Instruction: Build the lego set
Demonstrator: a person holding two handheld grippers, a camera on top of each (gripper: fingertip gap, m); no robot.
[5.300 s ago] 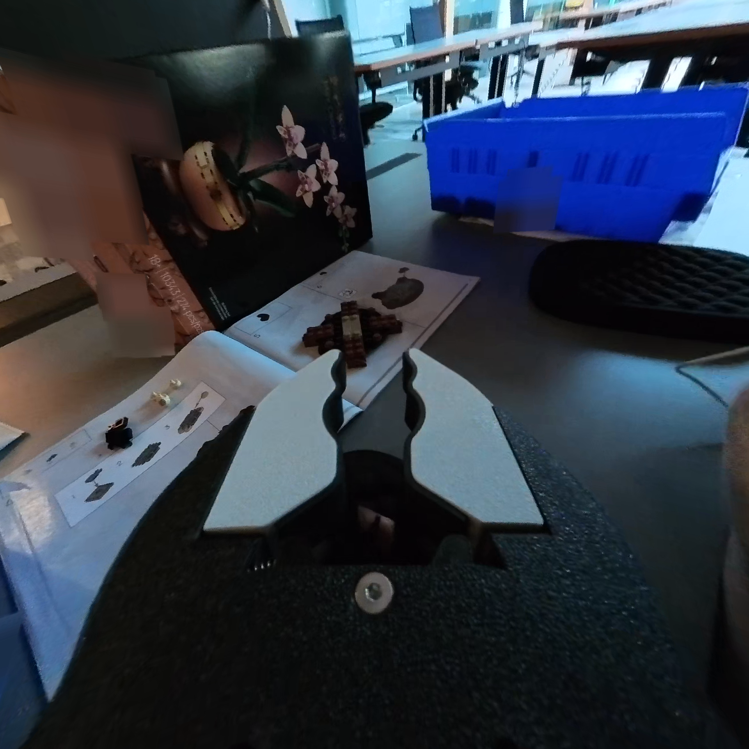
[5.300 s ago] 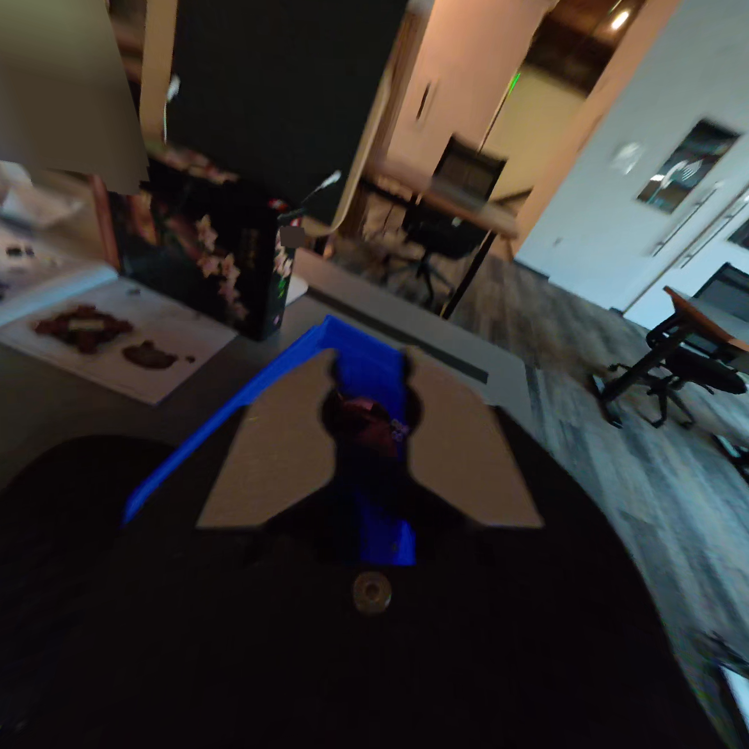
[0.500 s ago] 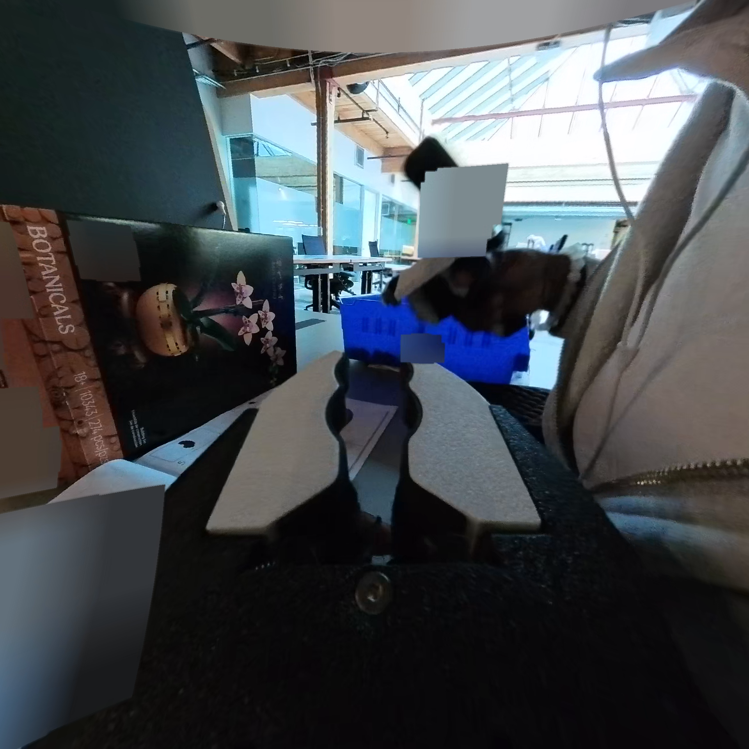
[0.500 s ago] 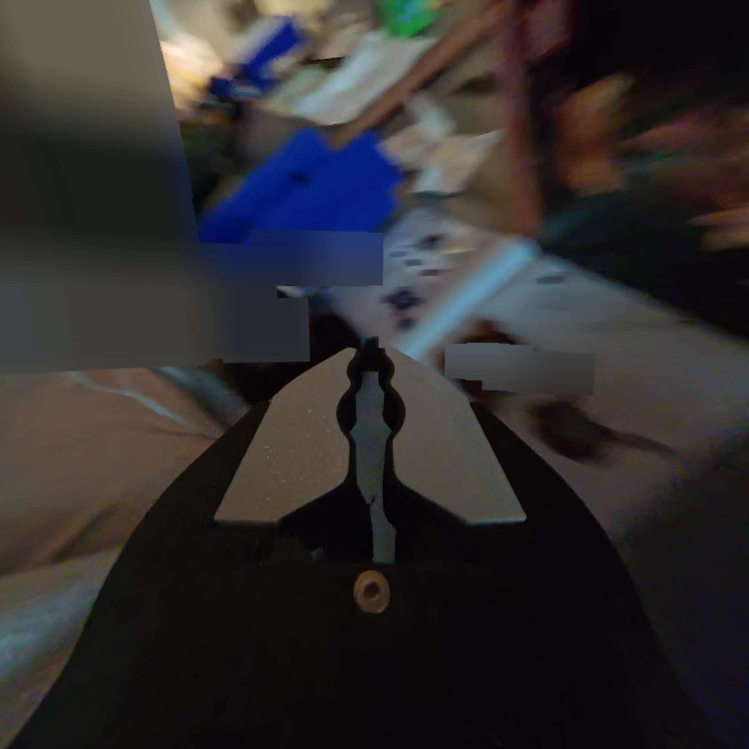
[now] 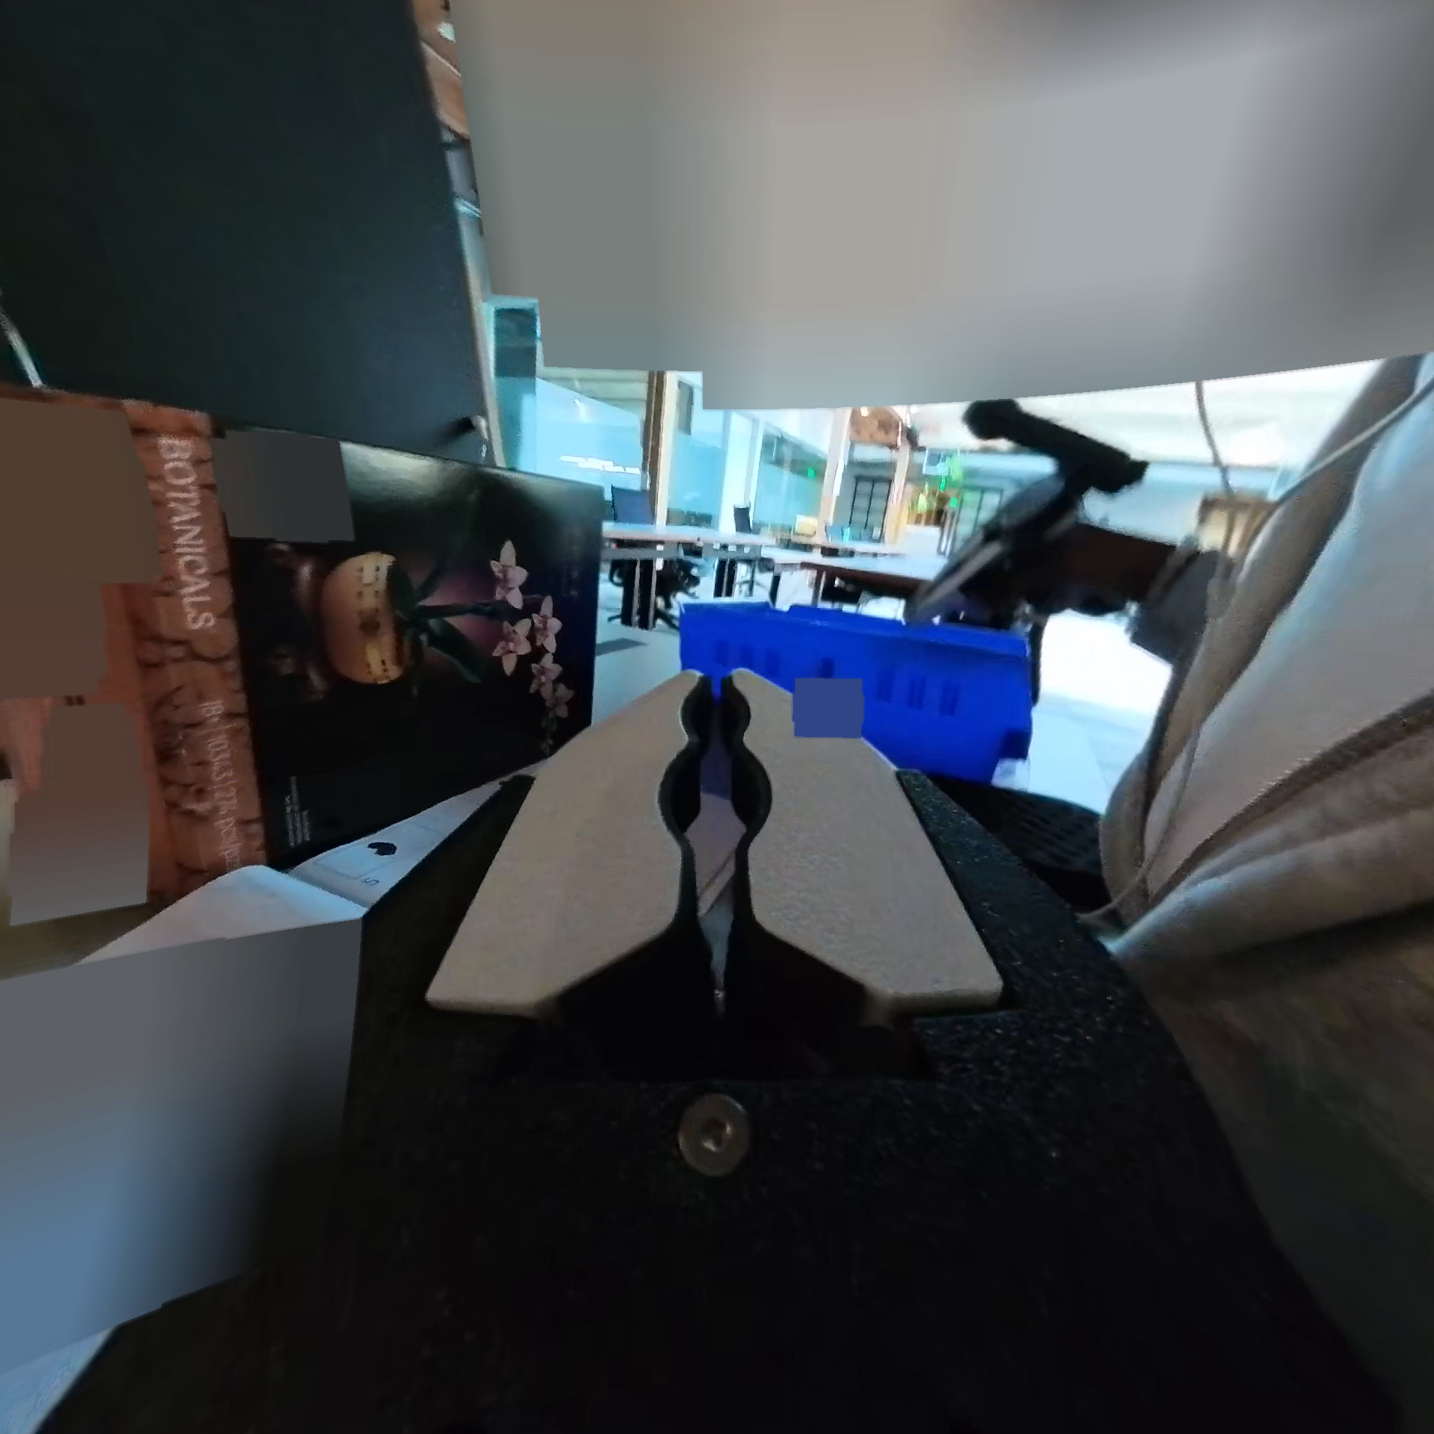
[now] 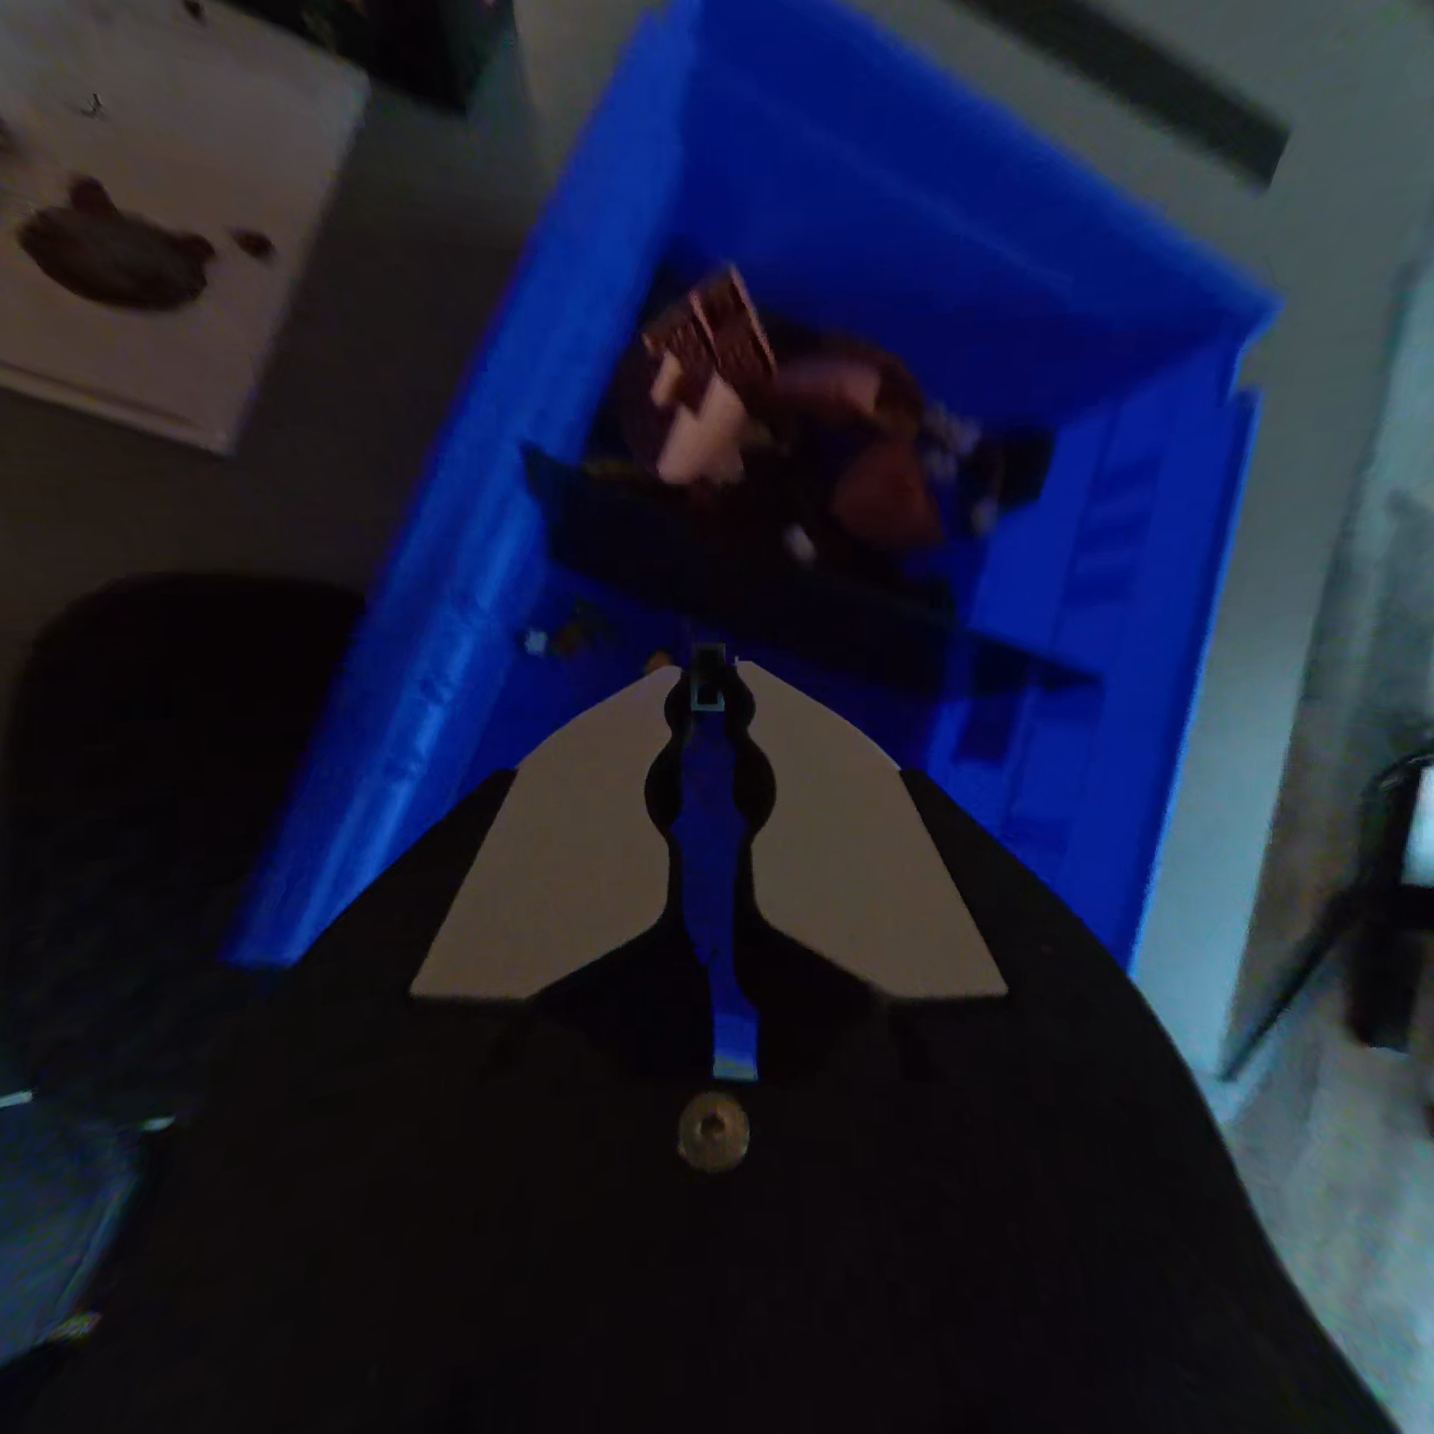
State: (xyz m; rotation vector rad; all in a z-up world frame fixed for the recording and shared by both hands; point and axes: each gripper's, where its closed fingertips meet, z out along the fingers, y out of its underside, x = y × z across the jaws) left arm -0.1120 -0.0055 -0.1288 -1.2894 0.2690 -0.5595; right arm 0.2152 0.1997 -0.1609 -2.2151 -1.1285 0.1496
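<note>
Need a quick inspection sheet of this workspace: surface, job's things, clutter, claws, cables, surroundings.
Surface: grey table, black mat.
Job's things: blue bin holding brown brick pieces; open booklet beside it.
Clutter: flower-picture box, upright.
Claws: left claw shut; right claw shut on small dark piece, over the bin.
Cables: thin cord by a sleeve.
Surroundings: office desks and chairs.

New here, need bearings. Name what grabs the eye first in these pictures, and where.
The bright blue bin fills the right wrist view, brown bricks piled inside, the right gripper above it pinching a small dark piece. Left of the left gripper stands a dark orchid-picture box.
</note>
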